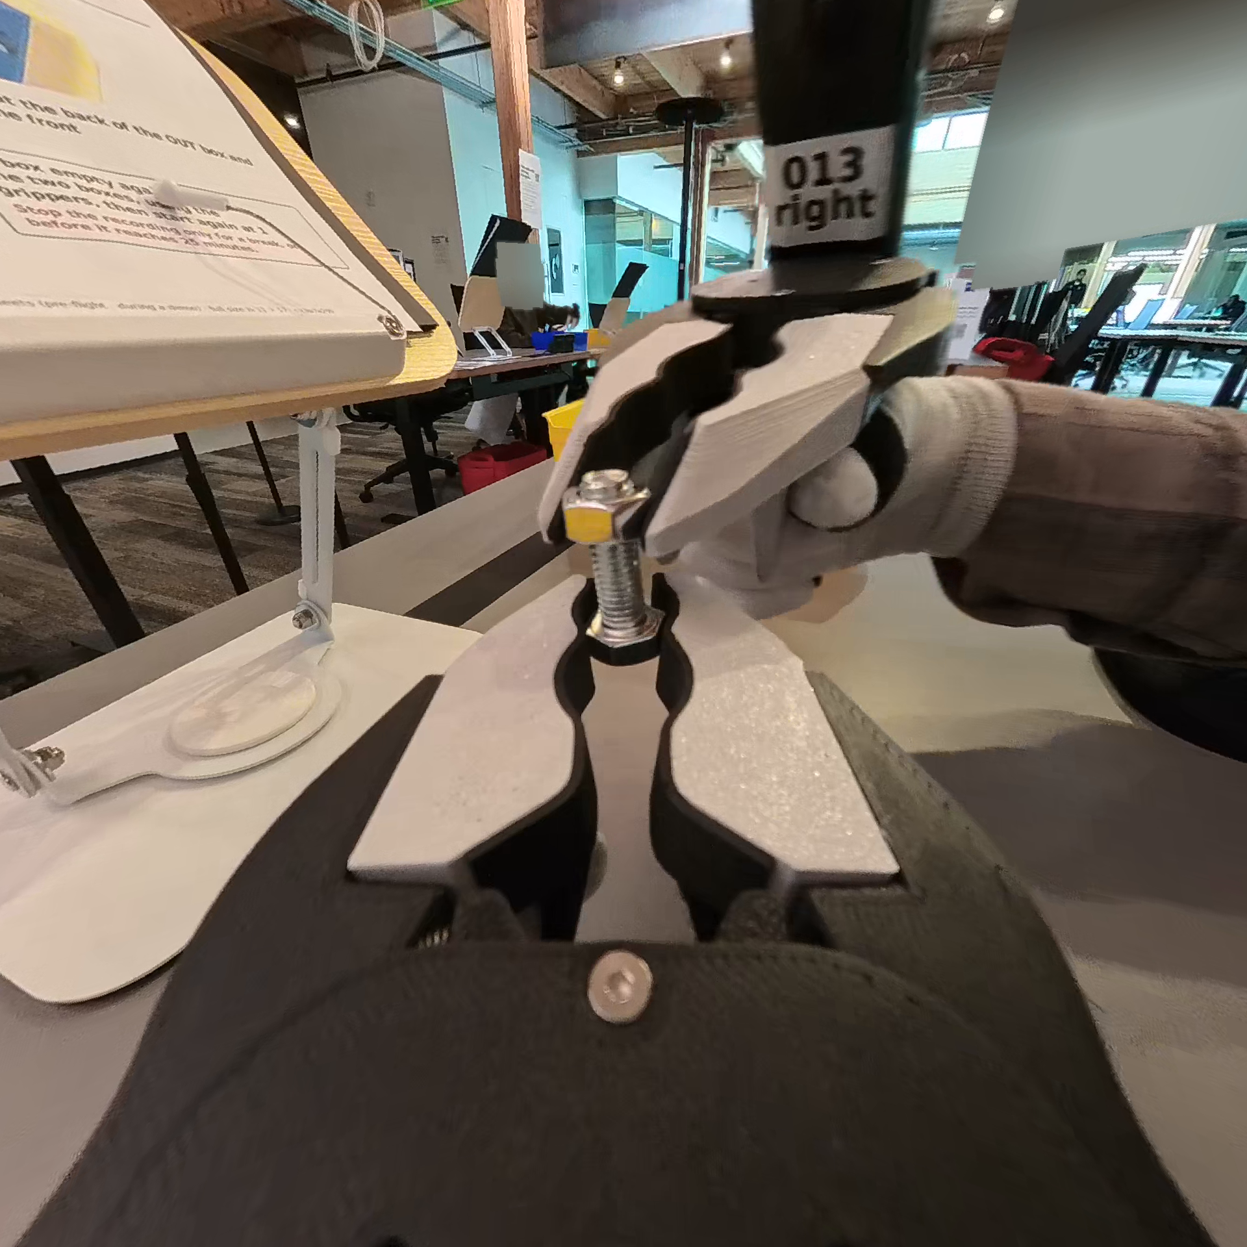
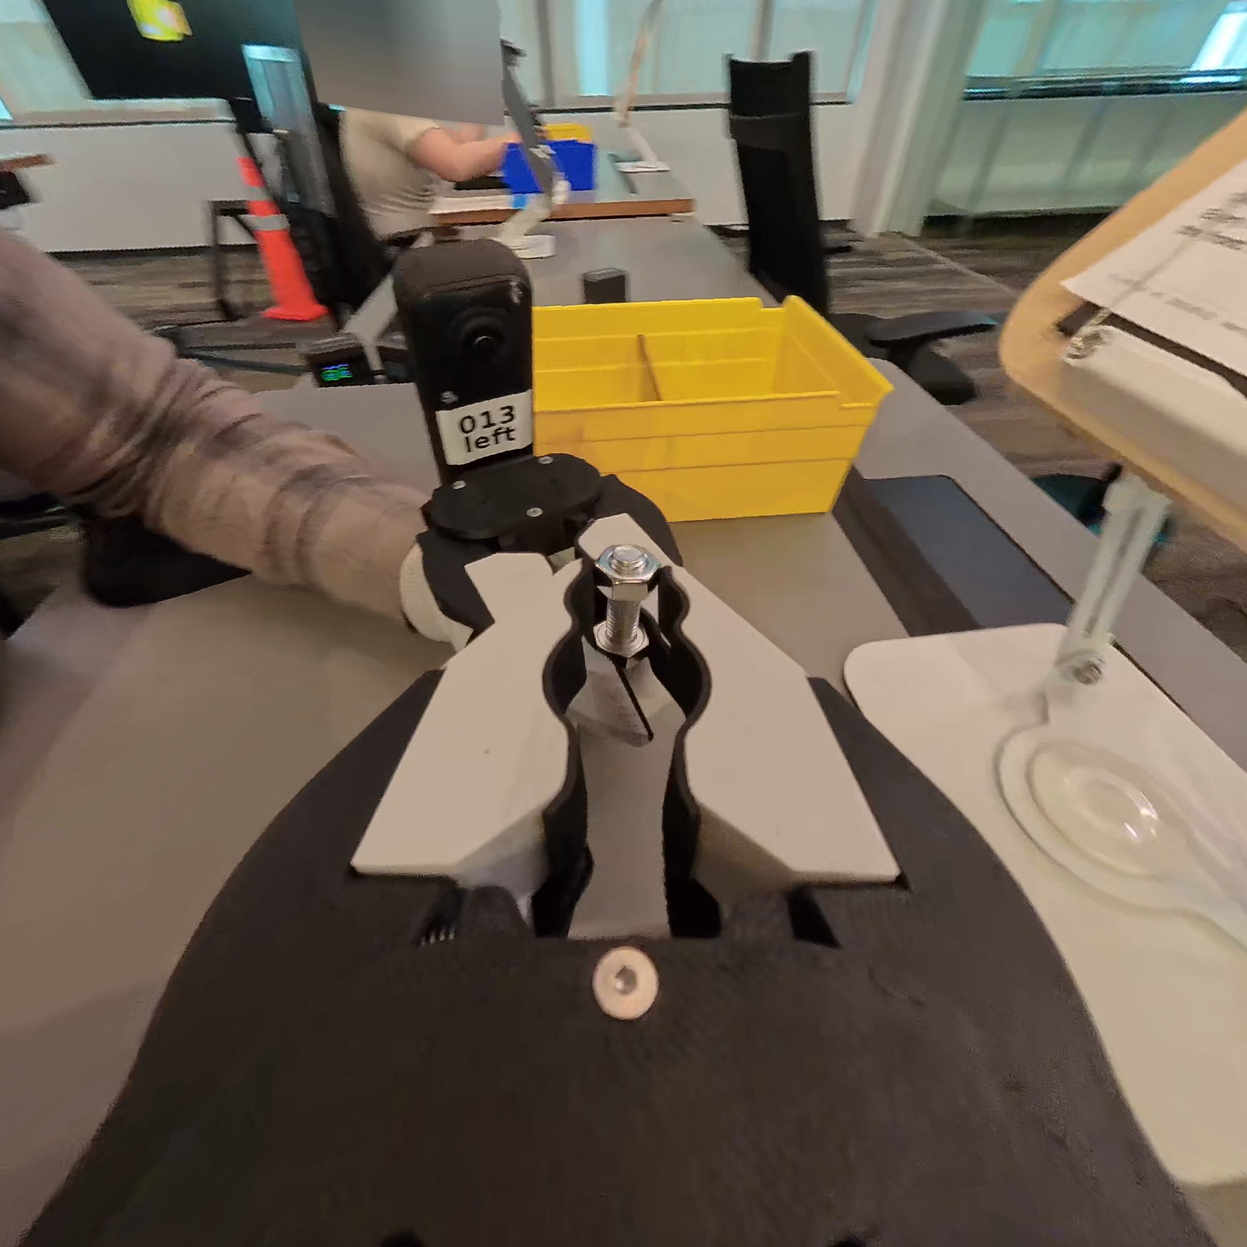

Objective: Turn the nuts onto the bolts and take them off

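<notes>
Bolt [image 1: 613, 587] stands upright in the air above the grey surface [image 2: 202, 708], head down, clamped at the hex head by the left gripper [image 1: 624, 631], jaws clenched on it. Right gripper [image 2: 624, 594] comes in from the opposite side, jaws grasping the hex nut [image 1: 597, 516], which sits at the very top of the threaded shank, a little of the bolt's end showing above it. One flat of the nut reflects yellow, likely from the yellow divided bin [image 2: 702, 411] at the far side of the surface. Judged step: turning the nut at the thread's end, either starting it or freeing it; direction cannot be told. To do it well: keep the left grip firm and the bolt vertical, hold the nut square to the shank so it does not cross-thread, turn in short arcs, regrip on the flats. White stand base [image 2: 1012, 742] lies at the surface's right side, carrying a tilted board with a printed sheet [image 1: 155, 202]. Each gripper's camera post bears a white label [image 2: 482, 426] with printed characters.
</notes>
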Tool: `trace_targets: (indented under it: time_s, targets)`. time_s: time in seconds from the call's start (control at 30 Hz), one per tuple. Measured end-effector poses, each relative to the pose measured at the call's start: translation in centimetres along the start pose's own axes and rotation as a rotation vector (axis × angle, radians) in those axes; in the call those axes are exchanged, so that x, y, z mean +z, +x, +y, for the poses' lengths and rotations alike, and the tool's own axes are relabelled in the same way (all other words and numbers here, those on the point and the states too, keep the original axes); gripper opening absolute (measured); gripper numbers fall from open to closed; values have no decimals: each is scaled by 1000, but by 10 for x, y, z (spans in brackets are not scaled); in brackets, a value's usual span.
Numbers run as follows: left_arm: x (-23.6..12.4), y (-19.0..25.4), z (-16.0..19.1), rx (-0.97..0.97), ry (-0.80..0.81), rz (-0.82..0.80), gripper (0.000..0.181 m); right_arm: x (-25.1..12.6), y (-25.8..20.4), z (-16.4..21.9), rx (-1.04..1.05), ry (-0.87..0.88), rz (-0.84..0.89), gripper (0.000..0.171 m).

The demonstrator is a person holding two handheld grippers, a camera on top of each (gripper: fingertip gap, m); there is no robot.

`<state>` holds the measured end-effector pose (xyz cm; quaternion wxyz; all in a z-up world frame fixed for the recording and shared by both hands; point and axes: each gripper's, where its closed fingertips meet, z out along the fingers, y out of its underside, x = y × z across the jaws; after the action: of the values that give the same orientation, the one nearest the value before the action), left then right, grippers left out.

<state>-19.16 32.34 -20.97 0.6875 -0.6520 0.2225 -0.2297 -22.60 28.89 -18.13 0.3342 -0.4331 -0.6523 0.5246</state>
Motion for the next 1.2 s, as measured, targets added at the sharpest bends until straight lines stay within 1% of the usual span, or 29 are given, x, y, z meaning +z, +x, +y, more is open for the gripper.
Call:
trace_targets:
  time_s: [0.17,0.3,0.47,0.53,0.6,0.77,0.8,0.83,0.87,0.9,0.97,1.0,1.03,1.1,1.17,1.2]
  targets:
    - [0,0,0,8,-1,-6,14,0,3,0,28,16,280,16]
    - [0,0,0,14,-4,-9,14,-2,6,0,88,85,505,17]
    - [2,3,2,38,-20,-12,14,-9,9,2,98,143,827,17]
    - [1,3,1,41,-15,-10,14,-7,7,1,96,168,908,17]
    - [1,3,1,42,-15,-11,14,-7,7,1,115,185,938,17]
    - [2,4,1,39,-12,-1,14,-10,9,0,91,155,930,17]
    - [2,5,1,48,-14,4,14,-11,8,-2,72,152,921,22]
    - [2,7,2,55,-16,8,14,-14,7,-5,55,159,910,36]
    - [2,7,1,57,-16,9,14,-14,5,-9,40,163,875,43]
    - [2,7,1,54,-14,10,14,-13,2,-12,26,156,814,43]
    - [2,7,1,49,-11,10,14,-18,2,-18,12,136,728,50]
    - [2,7,1,50,-11,11,14,-17,-3,-24,2,139,630,45]
    - [2,7,1,50,-10,12,14,-20,-3,-28,-7,134,573,43]
    - [1,7,1,48,-9,14,14,-20,-5,-28,-38,79,420,42]
    - [1,7,1,43,-7,15,14,-25,2,-29,-51,63,320,42]
    - [1,6,0,41,-6,16,14,-25,-2,-27,-47,51,223,41]
